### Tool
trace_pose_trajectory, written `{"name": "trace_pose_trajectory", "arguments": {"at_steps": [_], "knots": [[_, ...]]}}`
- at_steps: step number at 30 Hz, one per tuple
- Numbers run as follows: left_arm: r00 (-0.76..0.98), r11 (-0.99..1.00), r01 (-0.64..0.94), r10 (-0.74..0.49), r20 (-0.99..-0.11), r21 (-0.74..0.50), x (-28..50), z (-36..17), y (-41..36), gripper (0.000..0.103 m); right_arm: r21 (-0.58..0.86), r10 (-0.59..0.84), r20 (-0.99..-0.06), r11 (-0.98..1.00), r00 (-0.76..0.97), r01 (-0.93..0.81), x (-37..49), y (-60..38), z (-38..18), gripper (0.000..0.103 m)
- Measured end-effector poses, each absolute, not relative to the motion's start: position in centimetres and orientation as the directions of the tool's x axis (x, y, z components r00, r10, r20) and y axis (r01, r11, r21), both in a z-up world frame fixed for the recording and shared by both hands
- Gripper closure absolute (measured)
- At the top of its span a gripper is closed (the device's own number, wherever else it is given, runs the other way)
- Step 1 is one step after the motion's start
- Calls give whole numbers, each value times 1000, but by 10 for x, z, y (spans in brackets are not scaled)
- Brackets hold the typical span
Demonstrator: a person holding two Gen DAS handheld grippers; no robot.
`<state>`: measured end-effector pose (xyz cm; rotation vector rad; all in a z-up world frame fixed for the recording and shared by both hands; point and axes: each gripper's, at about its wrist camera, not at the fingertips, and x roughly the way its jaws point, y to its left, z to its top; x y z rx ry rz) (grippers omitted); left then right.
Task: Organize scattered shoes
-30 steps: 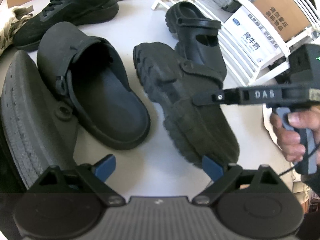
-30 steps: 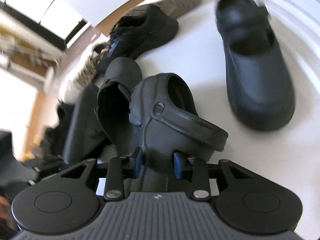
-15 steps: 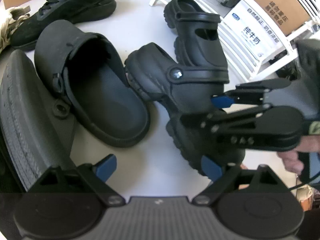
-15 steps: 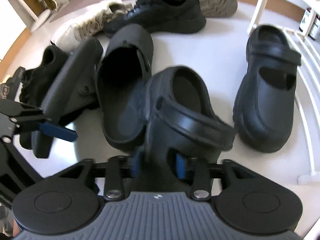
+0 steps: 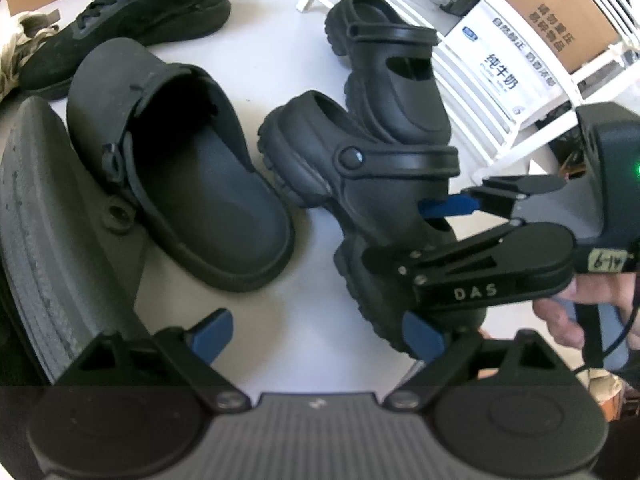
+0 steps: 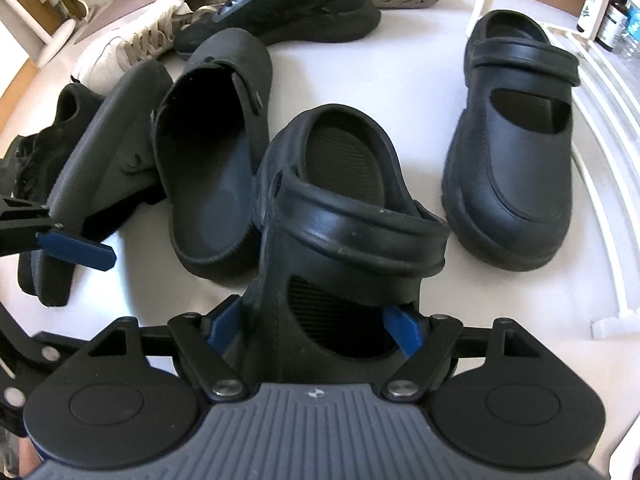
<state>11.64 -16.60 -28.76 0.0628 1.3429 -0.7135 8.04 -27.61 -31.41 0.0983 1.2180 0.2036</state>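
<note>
White floor (image 6: pixel 400 80) with shoes all over it. Right gripper (image 6: pixel 316 326) is straddling a black clog (image 6: pixel 340 216) that stands upright, heel strap flipped forward over the top; jaws are opening, blue pads either side of the toe end, not pressing as far as I can see. Its mate (image 6: pixel 516 152) sits just to the right, by a white rack (image 5: pixel 500 92). On the left are a gray clog (image 6: pixel 216 148), then one tipped on its side (image 6: pixel 100 168). Left gripper (image 5: pixel 316 334) is spread wide over bare floor, nothing in it. Only free floor is the strip between the clogs. Right gripper reads "DAS", and a rack carton (image 5: pixel 496 60) has Chinese print.
</note>
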Motion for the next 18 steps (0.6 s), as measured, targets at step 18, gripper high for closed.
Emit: {"name": "trace_pose_trajectory", "arguments": {"at_steps": [18], "knots": [[38, 767, 520, -460, -887, -376, 116, -282, -174, 9, 157, 178, -925, 984, 336, -89, 82, -284, -320, 5]]}}
